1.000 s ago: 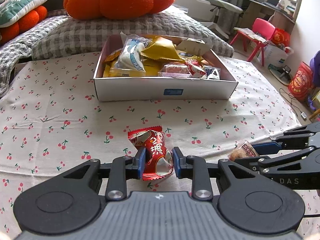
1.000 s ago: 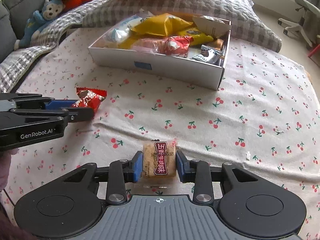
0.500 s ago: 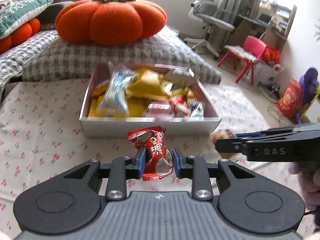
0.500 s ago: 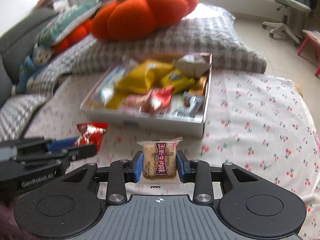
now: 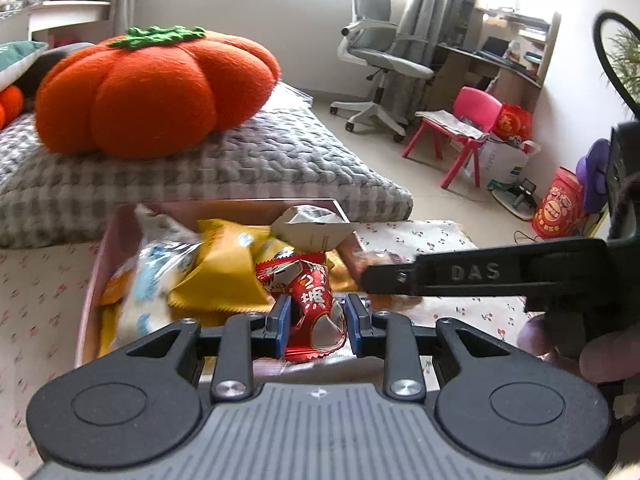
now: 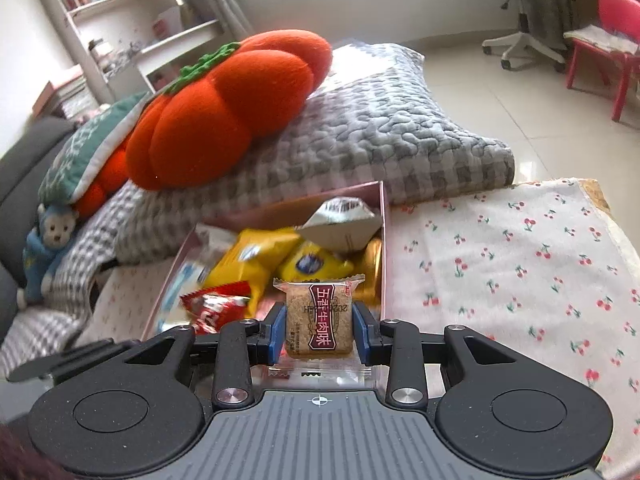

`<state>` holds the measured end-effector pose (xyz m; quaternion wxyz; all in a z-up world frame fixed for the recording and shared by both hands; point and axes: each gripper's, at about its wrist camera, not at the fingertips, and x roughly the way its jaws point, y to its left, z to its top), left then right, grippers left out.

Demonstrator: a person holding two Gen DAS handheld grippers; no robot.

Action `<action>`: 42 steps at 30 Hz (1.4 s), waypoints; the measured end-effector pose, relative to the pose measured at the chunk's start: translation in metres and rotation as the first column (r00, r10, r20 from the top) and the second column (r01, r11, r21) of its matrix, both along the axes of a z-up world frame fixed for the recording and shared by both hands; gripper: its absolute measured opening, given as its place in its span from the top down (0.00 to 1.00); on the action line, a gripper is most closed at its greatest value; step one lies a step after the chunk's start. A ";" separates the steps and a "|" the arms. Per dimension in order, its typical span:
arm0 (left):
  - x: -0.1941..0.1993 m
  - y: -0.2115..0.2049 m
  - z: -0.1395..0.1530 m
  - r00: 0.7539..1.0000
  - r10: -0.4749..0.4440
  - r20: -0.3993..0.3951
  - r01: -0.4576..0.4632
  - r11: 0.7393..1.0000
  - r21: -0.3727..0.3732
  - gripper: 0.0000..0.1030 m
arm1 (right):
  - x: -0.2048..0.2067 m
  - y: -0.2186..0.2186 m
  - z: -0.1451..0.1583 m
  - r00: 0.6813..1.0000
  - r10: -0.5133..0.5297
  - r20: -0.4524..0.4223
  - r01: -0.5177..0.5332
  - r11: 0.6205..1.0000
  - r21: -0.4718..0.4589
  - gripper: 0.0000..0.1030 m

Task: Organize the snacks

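We see the red foil candy pack (image 5: 314, 308), crinkly and shiny, pinched in the L gripper (image 5: 316, 320), held over the near edge of the snack box (image 5: 90, 284). R gripper (image 6: 319, 332) is clamped on a square brown beef-snack bar (image 6: 319, 320) in clear wrap, also above the box's near end. Both grippers tilt down-fwd. Box: pinkish card, heaped w/ yellow packets (image 5: 224, 268). It sits on a cherry-print cloth (image 6: 520, 248).
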<state>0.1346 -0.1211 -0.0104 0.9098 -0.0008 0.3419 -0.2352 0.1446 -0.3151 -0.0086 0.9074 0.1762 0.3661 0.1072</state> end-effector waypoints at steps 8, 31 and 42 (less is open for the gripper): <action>0.024 -0.013 -0.015 1.000 0.004 -0.019 -0.003 1.000 0.031 0.75 | 0.030 -0.009 -0.010 0.999 -0.046 0.001 0.046 0.998 0.037 0.68; 0.005 -0.013 -0.006 0.999 -0.048 0.010 0.047 0.998 0.052 0.19 | 0.026 -0.021 -0.010 0.998 -0.067 0.012 0.066 0.995 0.070 0.26; -0.038 0.010 0.000 1.000 0.009 -0.012 -0.008 0.994 0.106 0.04 | -0.024 -0.029 0.002 0.998 -0.064 0.027 0.063 0.997 0.039 0.13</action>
